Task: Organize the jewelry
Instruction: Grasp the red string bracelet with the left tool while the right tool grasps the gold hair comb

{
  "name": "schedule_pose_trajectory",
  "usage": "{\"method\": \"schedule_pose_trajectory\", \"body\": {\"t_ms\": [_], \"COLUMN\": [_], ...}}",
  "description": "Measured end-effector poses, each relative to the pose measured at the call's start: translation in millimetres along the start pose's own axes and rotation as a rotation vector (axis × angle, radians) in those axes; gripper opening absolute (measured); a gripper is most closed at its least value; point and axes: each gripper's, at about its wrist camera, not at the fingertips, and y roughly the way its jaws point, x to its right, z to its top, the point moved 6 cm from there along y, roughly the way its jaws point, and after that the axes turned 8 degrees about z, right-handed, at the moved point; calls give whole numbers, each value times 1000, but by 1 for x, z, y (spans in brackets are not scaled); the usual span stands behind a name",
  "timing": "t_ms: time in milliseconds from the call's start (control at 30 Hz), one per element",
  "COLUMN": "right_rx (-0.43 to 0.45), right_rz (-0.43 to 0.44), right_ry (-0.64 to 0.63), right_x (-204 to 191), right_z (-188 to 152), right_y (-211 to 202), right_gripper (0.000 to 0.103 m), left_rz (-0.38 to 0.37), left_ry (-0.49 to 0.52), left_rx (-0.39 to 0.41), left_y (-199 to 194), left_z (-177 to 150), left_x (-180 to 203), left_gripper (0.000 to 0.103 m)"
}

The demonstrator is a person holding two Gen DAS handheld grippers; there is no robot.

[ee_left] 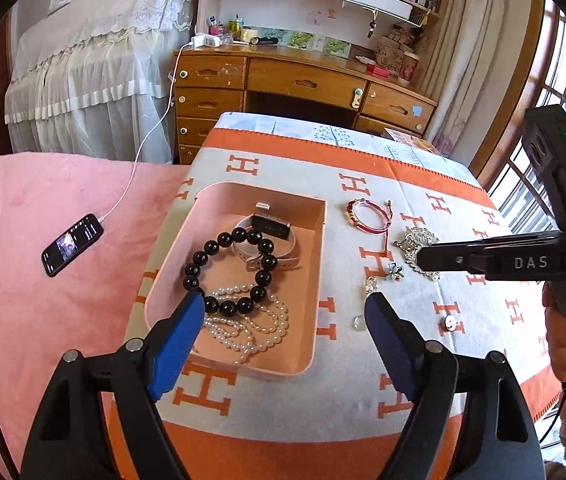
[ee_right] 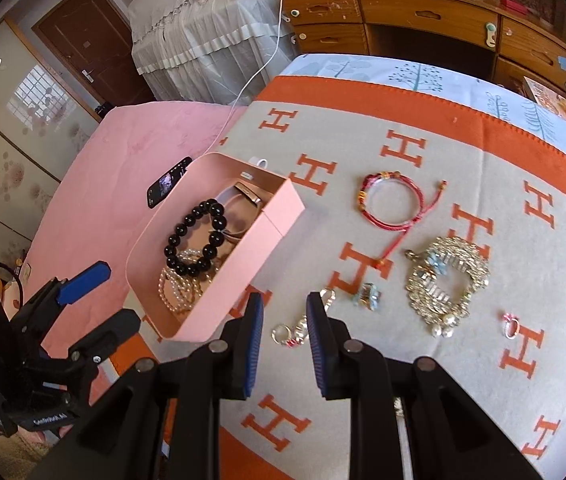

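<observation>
A pink jewelry box [ee_left: 319, 264] [ee_right: 243, 264] sits on the orange-and-grey H-patterned cloth [ee_left: 283, 392]. It holds a black bead bracelet [ee_left: 229, 272] [ee_right: 197, 236], a pearl necklace [ee_left: 251, 324] and a watch [ee_left: 271, 228]. My left gripper [ee_left: 285, 322] [ee_right: 111, 296] hovers over the box's near end, open wide and empty. Right of the box lie a red cord bracelet [ee_left: 367, 216] [ee_right: 393, 204], a rhinestone piece [ee_right: 447, 280] and a ring with a small chain [ee_right: 289, 332]. My right gripper [ee_right: 285, 340] [ee_left: 421, 260] hangs over the ring with a narrow gap and nothing between its pads.
More small pieces lie on the cloth: a blue-stone ring [ee_right: 367, 295], a pink ring [ee_right: 510, 326] and a clear bead [ee_left: 359, 323]. A phone [ee_left: 72, 245] on a charging cable lies on the pink bed left of the table. A wooden desk [ee_left: 303, 80] stands beyond.
</observation>
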Motion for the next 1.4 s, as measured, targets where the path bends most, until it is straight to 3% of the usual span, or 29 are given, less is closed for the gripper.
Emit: {"method": "schedule_pose_trajectory", "body": {"t_ms": [300, 567, 700, 933, 1167, 1267, 1333, 1400], "right_rx": [81, 106, 86, -14, -87, -90, -98, -91], "right_rz": [-79, -129, -136, -105, -96, -94, -104, -141], "right_ry": [47, 65, 84, 159, 220, 237, 247, 237], "right_x": [44, 75, 96, 127, 137, 137, 138, 138], "right_z": [2, 22, 28, 14, 3, 3, 3, 4], "right_y": [-59, -85, -75, -28, 9, 17, 22, 25], "right_gripper": [22, 23, 40, 40, 40, 33, 21, 16], "left_rz": [7, -25, -31, 0, 54, 64, 67, 64], "left_ry": [100, 188, 227, 274, 304, 292, 281, 272], "left_rx": [27, -22, -67, -203, -307, -333, -347, -364], "left_y": [-10, 12, 40, 113, 175, 192, 201, 209], "left_z": [23, 65, 88, 104, 96, 93, 91, 90], "left_x": [34, 81, 105, 133, 143, 141, 140, 138], "left_gripper": [86, 87, 86, 85, 73, 72, 71, 67]}}
